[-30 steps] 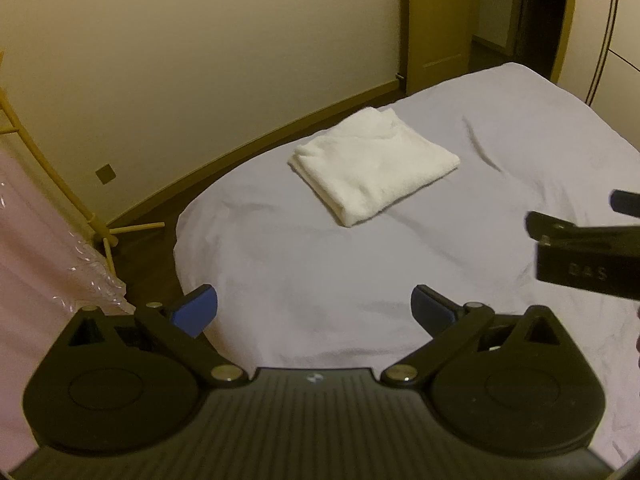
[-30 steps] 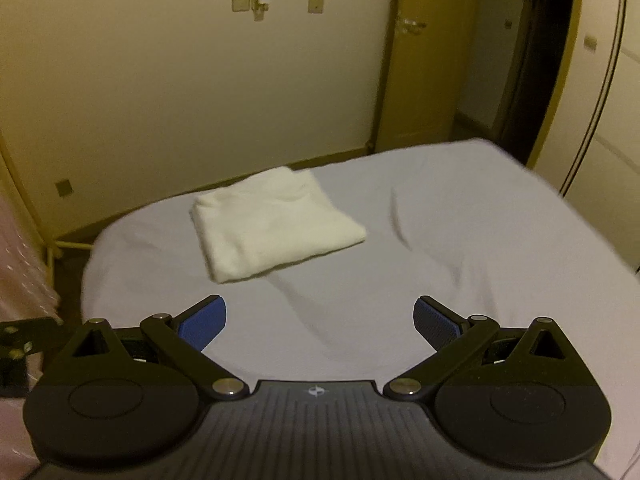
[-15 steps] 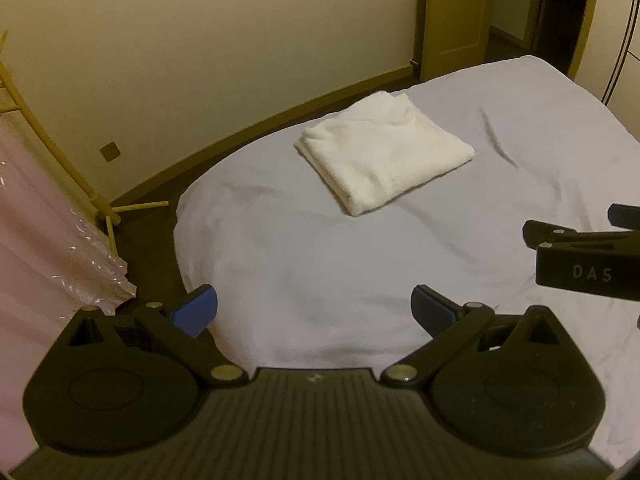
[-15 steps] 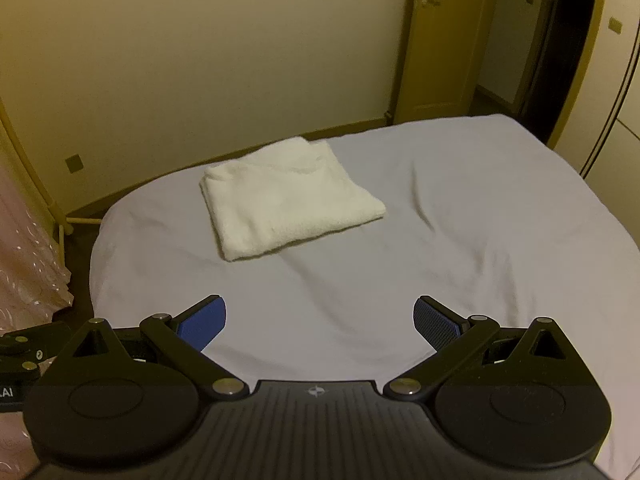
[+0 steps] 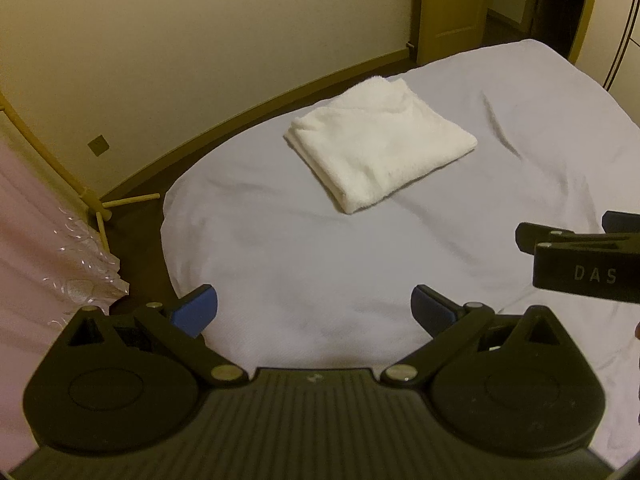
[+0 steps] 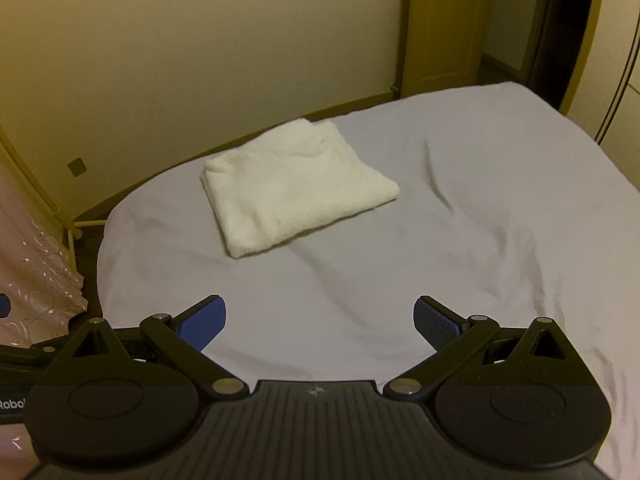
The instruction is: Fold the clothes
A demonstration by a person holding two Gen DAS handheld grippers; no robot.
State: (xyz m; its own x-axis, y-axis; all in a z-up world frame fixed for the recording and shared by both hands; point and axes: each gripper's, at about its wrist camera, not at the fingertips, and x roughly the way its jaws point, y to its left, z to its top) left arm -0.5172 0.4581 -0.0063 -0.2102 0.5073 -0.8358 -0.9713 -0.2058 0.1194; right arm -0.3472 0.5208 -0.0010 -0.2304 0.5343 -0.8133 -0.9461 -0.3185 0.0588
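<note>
A folded white towel (image 5: pixel 380 140) is seen centre frame on the bed (image 5: pixel 280 264). Both the left hand-held gripper (image 5: pixel 314 312) and right hand-held gripper (image 6: pixel 320 322) are spread wide, empty. Pink plastic-wrapped fabric (image 5: pixel 48 248) is seen lower left.

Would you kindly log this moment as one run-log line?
left tool: open, empty | right tool: open, empty | white towel: folded, flat on bed, untouched | both tools short of towel

left gripper (image 5: pixel 314 312): my 2 blue fingers (image 5: pixel 196 312) are spread wide, holding nothing | right gripper (image 6: pixel 320 322): my 2 blue fingers (image 6: pixel 434 324) are spread wide too, holding nothing | both up in the air, side by side, pointing forward and a bit down
</note>
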